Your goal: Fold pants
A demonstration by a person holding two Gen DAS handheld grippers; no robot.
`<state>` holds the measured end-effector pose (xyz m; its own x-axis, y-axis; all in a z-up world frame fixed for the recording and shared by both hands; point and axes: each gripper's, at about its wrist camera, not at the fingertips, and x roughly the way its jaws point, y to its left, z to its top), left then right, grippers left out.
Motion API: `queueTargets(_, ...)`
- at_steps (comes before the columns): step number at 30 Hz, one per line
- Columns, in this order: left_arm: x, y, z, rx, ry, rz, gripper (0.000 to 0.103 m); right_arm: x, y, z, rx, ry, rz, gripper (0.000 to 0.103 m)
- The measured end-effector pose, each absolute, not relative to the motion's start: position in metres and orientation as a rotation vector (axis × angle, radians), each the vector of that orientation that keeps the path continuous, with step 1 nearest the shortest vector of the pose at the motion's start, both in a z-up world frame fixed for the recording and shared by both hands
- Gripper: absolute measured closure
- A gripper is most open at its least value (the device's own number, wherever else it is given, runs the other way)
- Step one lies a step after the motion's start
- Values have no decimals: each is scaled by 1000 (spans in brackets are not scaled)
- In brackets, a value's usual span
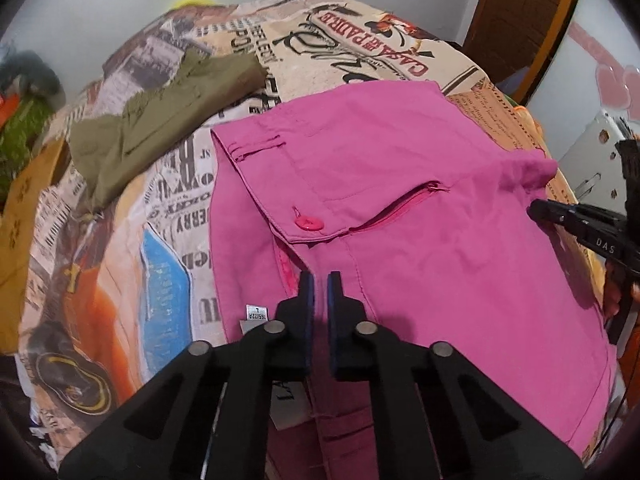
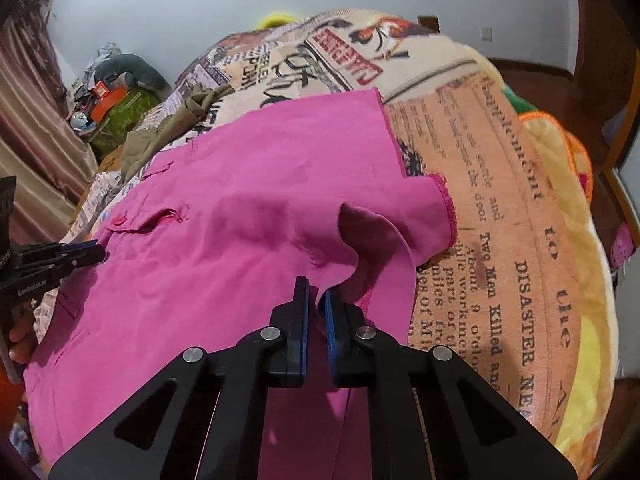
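Observation:
Pink pants (image 1: pixel 420 200) lie folded on a bed with a newspaper-print cover; the waistband with a pink button (image 1: pixel 307 224) and open zipper faces me. My left gripper (image 1: pixel 321 284) is shut on the pants' waist edge near the fly. It shows from the side in the right wrist view (image 2: pixel 98 254). My right gripper (image 2: pixel 317 296) is shut on a raised fold of the pink pants (image 2: pixel 240 240) at the crotch side. It enters the left wrist view from the right (image 1: pixel 538 210).
Olive-green pants (image 1: pixel 152 120) lie crumpled on the bed cover (image 1: pixel 360 40) at the far left. A cluttered pile (image 2: pixel 112 104) stands beside the bed by a curtain. A wooden door (image 1: pixel 520 12) is at the back right.

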<state>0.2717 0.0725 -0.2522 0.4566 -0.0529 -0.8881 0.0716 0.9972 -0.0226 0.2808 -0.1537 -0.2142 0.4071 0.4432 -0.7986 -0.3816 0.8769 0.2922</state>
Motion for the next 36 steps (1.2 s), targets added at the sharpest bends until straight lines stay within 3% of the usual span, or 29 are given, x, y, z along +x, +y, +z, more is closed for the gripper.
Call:
queueTargets(6, 270, 71, -253, 148, 1084, 6, 100, 271, -148, -212, -16, 1014, 489, 101)
queueTargets(17, 269, 85, -268, 83, 1111, 8, 97, 270, -155, -228, 33, 1063, 477, 101)
queueTargets(28, 265, 104, -228, -3, 1063, -7, 95, 261, -160, -203, 14, 1050, 438, 98)
queueTargets(30, 267, 108, -221, -16, 1044, 2, 91, 261, -164, -190, 28, 1019, 438, 96)
queueTargets(32, 272, 110, -216, -12, 1028, 9, 84, 263, -167, -175, 25, 976, 429, 88)
queueTargets(35, 284, 110, -214, -5, 1011, 18, 73, 268, -170, -157, 25, 903, 397, 55)
queueTargets(36, 287, 110, -215, -8, 1011, 18, 69, 269, -172, -153, 27, 875, 387, 52)
